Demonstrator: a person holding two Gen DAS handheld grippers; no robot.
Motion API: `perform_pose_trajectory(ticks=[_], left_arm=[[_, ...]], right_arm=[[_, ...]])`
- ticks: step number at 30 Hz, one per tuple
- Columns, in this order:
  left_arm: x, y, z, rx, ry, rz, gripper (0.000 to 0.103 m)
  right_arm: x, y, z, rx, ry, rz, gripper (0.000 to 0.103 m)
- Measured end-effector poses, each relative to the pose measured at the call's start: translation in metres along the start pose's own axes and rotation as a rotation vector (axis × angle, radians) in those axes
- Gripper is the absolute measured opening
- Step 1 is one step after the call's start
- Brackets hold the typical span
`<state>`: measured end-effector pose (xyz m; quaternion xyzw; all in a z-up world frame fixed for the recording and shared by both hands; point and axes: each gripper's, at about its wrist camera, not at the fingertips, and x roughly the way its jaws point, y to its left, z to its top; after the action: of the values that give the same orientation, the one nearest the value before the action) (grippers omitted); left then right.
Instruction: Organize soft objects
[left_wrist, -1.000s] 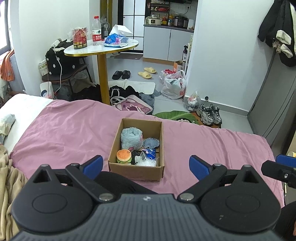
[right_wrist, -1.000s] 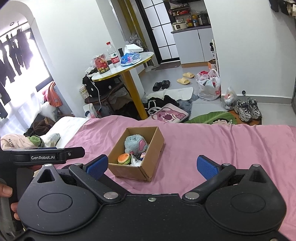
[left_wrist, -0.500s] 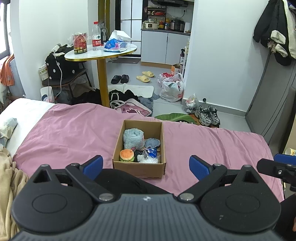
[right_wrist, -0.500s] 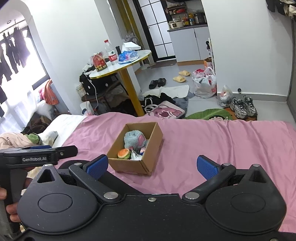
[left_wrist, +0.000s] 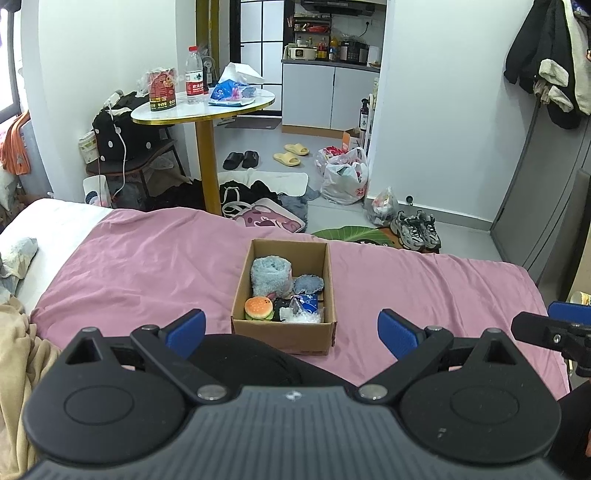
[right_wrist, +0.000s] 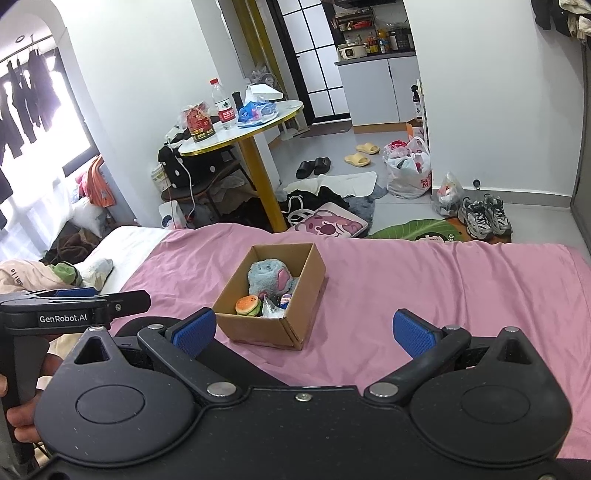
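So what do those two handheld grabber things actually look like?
Both grippers, left and right, are matte black plastic with round disc housings, silver pivot screws and ribbed blue fingertip pads. The left one's side, in the right view, carries a white "GenRobot.AI" label.

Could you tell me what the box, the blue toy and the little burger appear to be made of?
Box: plain brown corrugated cardboard, matte, with folded flaps. Blue toy: fuzzy plush fabric, with a pink patch. Burger: smooth and slightly glossy, probably squishy foam, though that is uncertain.

Open cardboard box (left_wrist: 284, 334) on pink bed sheet (left_wrist: 147, 266). Holds blue plush (left_wrist: 270, 275), burger toy (left_wrist: 259, 308), crinkled plastic packet (left_wrist: 301, 312).
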<state>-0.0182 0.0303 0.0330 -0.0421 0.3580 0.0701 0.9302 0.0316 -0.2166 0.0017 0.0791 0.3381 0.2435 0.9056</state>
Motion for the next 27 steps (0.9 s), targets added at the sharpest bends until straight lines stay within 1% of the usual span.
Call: perform_pose_trajectory(ticks=[27], left_arm=[[0.0007,0.0011,0.0007,-0.007,0.002,-0.004,0.099]], right_arm=[[-0.0011,0.0025,0.0008,-0.001,0.000,0.004,0.103]])
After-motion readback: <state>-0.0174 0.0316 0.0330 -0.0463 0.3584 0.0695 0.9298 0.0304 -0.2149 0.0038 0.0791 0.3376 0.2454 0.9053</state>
